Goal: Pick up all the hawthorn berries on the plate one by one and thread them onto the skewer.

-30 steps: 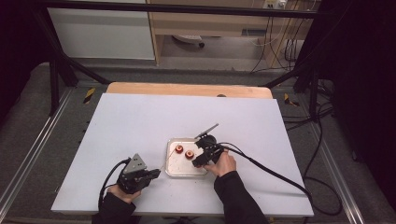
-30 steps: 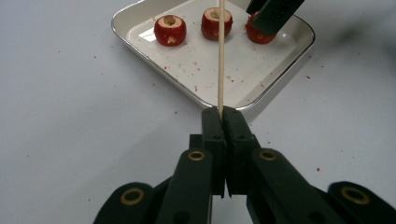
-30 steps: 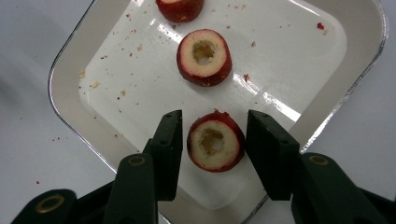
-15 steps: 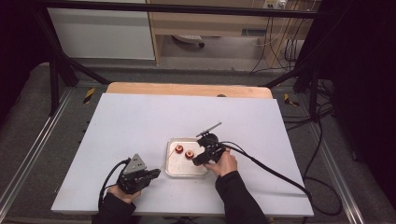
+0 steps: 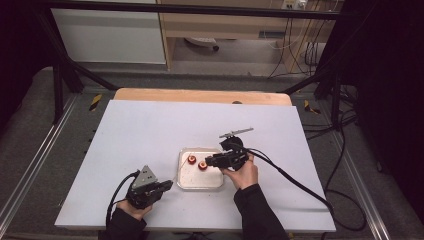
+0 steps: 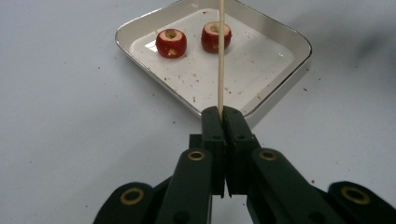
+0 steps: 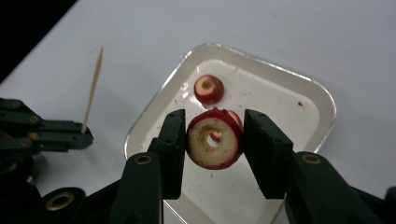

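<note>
A white tray [image 5: 200, 184] sits near the table's front, with two red cored fruits [image 6: 171, 43] [image 6: 216, 36] lying in it. My right gripper [image 7: 215, 116] is shut on a third cored fruit [image 7: 215, 143], held just above the tray [image 7: 299, 112] with its hole facing the camera. From above, the right gripper [image 5: 210, 161] reaches over the tray's right side. My left gripper [image 6: 220, 112] is shut on a thin wooden skewer [image 6: 221, 56] that points at the tray [image 6: 280, 88]. The left gripper [image 5: 169, 185] rests on the table left of the tray.
The white tabletop [image 5: 150, 130] has open room behind and to the left of the tray. The right gripper's black cable [image 5: 300, 185] trails off to the right over the table. Black frame bars [image 5: 60, 75] and floor cables [image 5: 345, 145] surround the table.
My right gripper has lifted a little with the cored fruit held in it. The left gripper and skewer have stayed still.
</note>
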The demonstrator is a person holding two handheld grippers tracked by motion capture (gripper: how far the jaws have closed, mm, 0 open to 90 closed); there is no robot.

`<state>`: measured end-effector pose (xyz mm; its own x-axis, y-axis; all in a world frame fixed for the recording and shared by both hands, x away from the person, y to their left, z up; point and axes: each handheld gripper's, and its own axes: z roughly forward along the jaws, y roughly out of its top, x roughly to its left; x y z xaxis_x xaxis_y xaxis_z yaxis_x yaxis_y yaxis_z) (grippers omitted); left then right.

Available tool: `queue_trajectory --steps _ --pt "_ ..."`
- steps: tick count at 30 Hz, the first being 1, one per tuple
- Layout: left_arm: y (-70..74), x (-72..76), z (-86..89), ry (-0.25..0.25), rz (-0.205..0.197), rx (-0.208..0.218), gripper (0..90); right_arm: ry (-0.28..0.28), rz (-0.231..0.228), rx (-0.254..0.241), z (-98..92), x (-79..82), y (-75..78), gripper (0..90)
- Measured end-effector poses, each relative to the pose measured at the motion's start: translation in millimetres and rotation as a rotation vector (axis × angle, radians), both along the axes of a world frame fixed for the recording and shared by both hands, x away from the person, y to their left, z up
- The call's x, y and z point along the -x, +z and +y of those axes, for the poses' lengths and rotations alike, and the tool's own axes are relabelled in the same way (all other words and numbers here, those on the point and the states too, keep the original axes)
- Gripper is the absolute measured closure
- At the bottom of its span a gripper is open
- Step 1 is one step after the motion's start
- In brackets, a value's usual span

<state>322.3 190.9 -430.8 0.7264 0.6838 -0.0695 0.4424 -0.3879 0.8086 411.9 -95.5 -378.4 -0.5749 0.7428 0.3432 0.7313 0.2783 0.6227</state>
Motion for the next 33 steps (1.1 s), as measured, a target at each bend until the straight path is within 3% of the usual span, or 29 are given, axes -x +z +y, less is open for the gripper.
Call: queue_trajectory --steps 13,26,33 --pt "0.1 2.9 -3.8 0.053 0.014 0.054 88.1 -0.085 -0.116 -0.271 -10.2 2.6 4.4 60.7" --pt "-0.9 4.7 -16.6 0.077 0.04 0.103 88.0 -0.147 -0.191 -0.474 -9.2 3.1 2.7 60.8" --pt "0.2 4.6 -24.9 0.093 0.055 0.128 88.0 -0.195 -0.232 -0.544 -12.2 3.4 -2.1 60.8"
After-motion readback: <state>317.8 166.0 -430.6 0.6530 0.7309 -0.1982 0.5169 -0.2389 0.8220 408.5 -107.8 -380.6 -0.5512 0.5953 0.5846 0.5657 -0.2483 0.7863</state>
